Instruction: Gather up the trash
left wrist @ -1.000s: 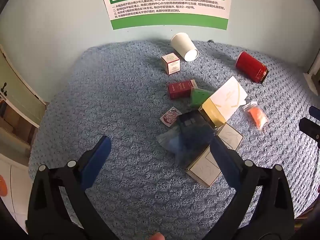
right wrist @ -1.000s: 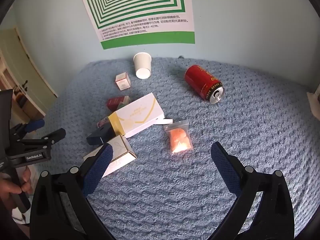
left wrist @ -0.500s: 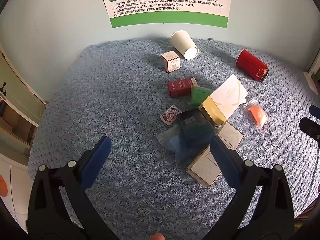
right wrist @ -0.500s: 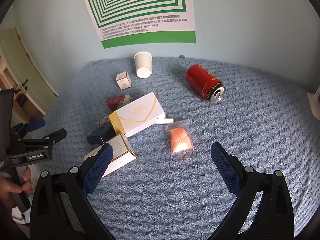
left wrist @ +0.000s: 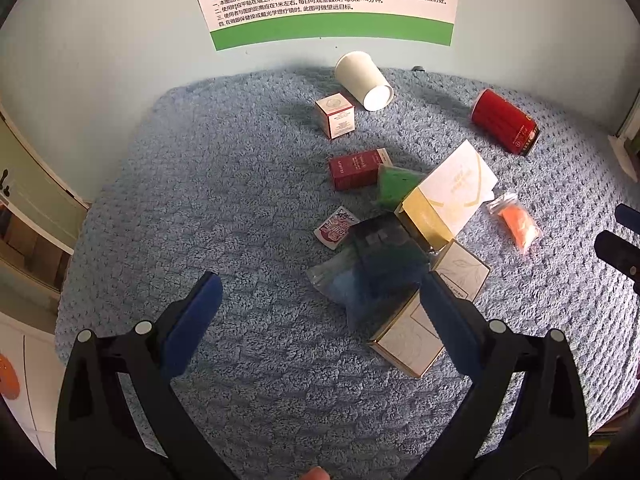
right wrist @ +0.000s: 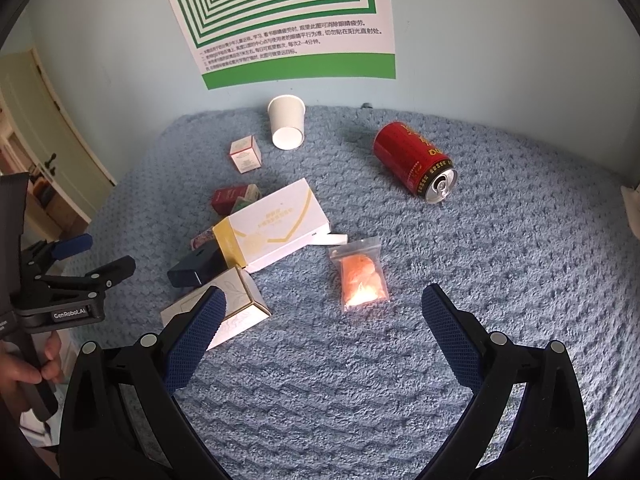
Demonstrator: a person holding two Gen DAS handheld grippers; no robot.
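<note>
The left gripper [left wrist: 320, 300] hangs over the blue carpet [left wrist: 224, 184] with its jaws spread wide and nothing between them; the right gripper [right wrist: 322, 308] is likewise wide apart and empty, with a person's hand [right wrist: 24, 364] holding the left tool's handle at the edge of the right wrist view. The carpet runs up to a pale wall carrying a green-and-white poster [right wrist: 280, 20].

The trash lies scattered on the carpet. Largest is a white and gold box [right wrist: 272, 224], resting tilted on the cluster in the middle. Just in front of it lies a cream box with leaf drawings [left wrist: 424, 316], and a dark box [right wrist: 196, 266] sits between the two, touching both; a clear bag [left wrist: 340, 280] lies partly under the dark box. A red can [right wrist: 414, 168] lies on its side well apart to the right, its opened top facing the camera. A white paper cup [right wrist: 286, 126] lies tipped over near the wall, with a small white and red box [left wrist: 336, 116] just beside it. A red box [left wrist: 356, 168] lies next to a green packet [left wrist: 396, 184]. A zip bag with orange contents [right wrist: 360, 274] lies between the right gripper's fingers, farther ahead. A small red and white sachet [left wrist: 335, 227] lies flat left of the dark box.
</note>
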